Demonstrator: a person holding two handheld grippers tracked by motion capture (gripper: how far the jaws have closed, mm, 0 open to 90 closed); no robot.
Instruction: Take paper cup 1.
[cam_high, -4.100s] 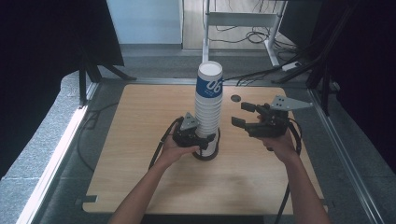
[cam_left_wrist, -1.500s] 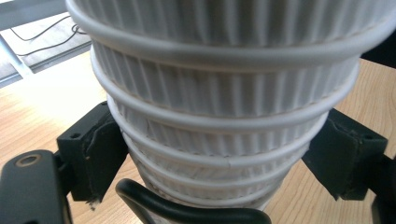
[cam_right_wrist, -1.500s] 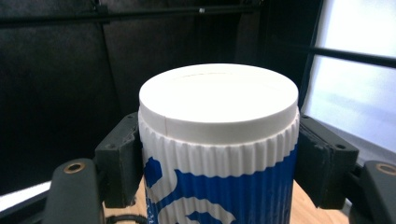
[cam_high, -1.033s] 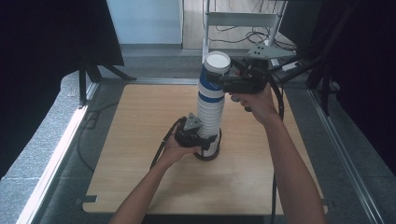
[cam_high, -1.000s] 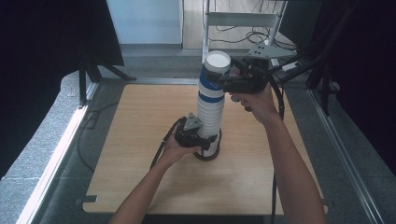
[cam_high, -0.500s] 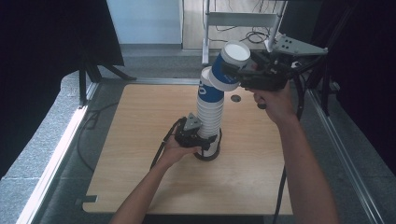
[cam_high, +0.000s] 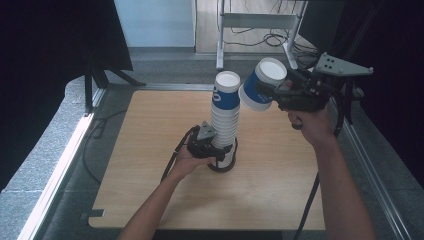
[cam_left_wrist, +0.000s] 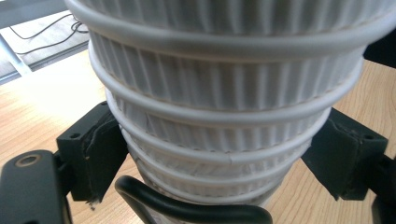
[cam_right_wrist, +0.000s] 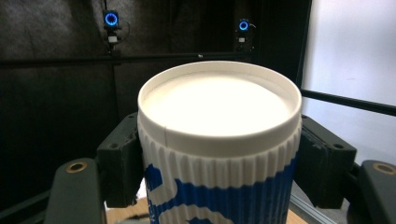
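A pale wooden table (cam_high: 150, 195) sits between dark curtains. The left gripper (cam_high: 212, 146) clamps the foot of a stack of upturned paper cups (cam_high: 226, 117), its pads (cam_left_wrist: 95, 149) pressed on the ribbed walls. Up and to the right of it, the right gripper (cam_high: 280, 92) grips a single blue-and-white cup (cam_high: 262, 84) clear of the stack, tilted, bottom up.

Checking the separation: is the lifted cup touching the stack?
Apart. The high view shows the lifted cup tilted beside the stack, a gap between them.
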